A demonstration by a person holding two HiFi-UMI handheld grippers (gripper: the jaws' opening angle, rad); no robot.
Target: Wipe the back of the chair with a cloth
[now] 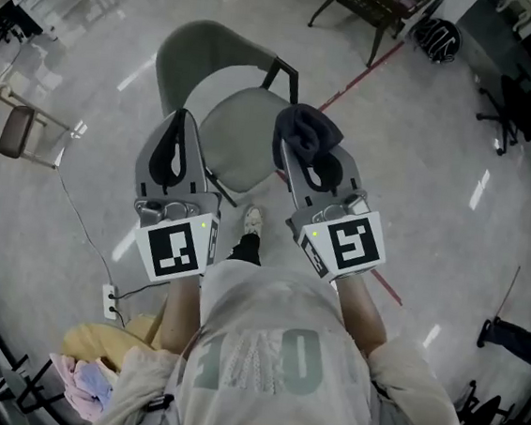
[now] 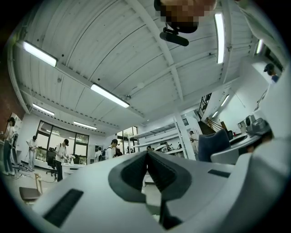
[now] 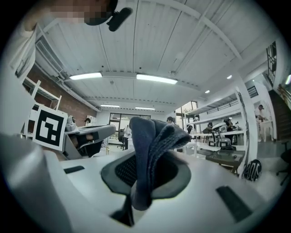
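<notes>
- The left gripper (image 1: 183,116) is hanging left of centre in the head view. Its jaws are pressing together with nothing between them.
- The right gripper (image 1: 295,142) is hanging right of centre, pinching a dark blue cloth (image 1: 308,129). The cloth is bunching up over its jaw tips.
- The grey chair (image 1: 244,143) is standing on the floor (image 1: 433,234) in the upper centre of the frame, beyond both grippers.
- Its curved back (image 1: 183,52) is lying toward the upper left, apart from the cloth, which is overlapping only the seat's right edge.
</notes>
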